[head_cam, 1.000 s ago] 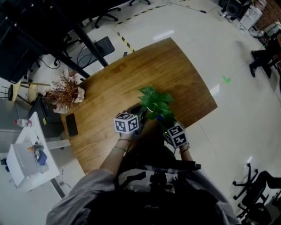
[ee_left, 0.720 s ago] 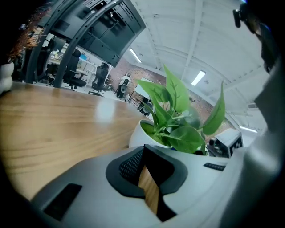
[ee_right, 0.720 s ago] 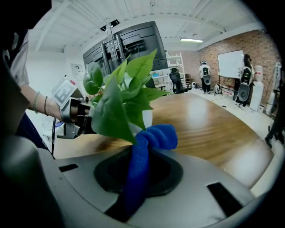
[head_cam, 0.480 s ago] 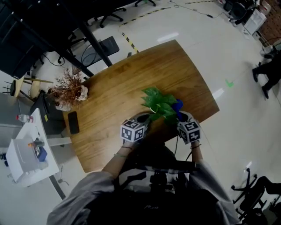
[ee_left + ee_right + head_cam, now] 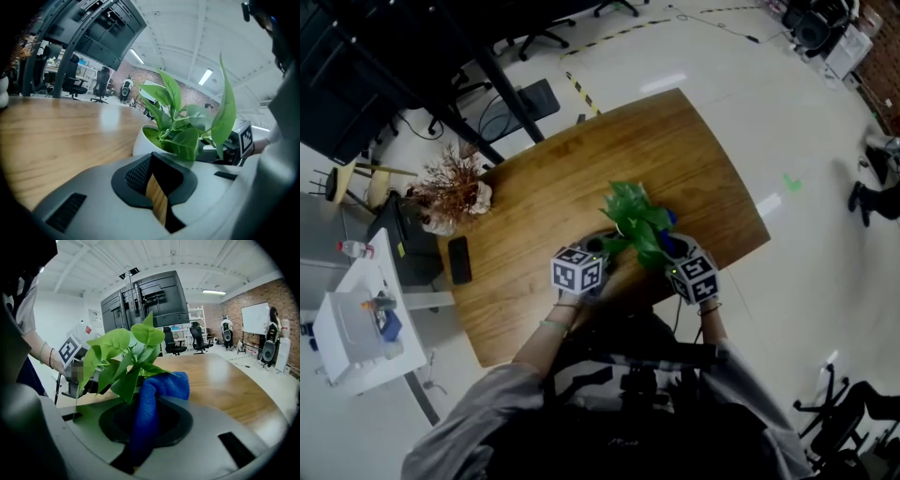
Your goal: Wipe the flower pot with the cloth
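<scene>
A white flower pot [image 5: 143, 142] with a green leafy plant [image 5: 636, 217] stands on the wooden table [image 5: 544, 197], near its front edge. My left gripper [image 5: 598, 251] sits just left of the pot. Its jaws are shut with nothing between them [image 5: 157, 190], and the pot stands just ahead of them. My right gripper [image 5: 671, 249] is at the plant's right side, shut on a blue cloth [image 5: 151, 401]. The cloth bulges out of the jaws [image 5: 145, 425] against the leaves. The leaves and the cloth hide the pot in the right gripper view.
A dried flower arrangement [image 5: 445, 192] and a black phone [image 5: 457, 260] lie at the table's left end. A white cart [image 5: 356, 337] stands on the floor to the left. Dark desk frames and office chairs [image 5: 516, 98] stand behind the table. The table's right edge [image 5: 750, 211] is close to the plant.
My right gripper carried the cloth from in front of the plant out to its right side, then eased back slightly. The left gripper has barely shifted beside the pot.
</scene>
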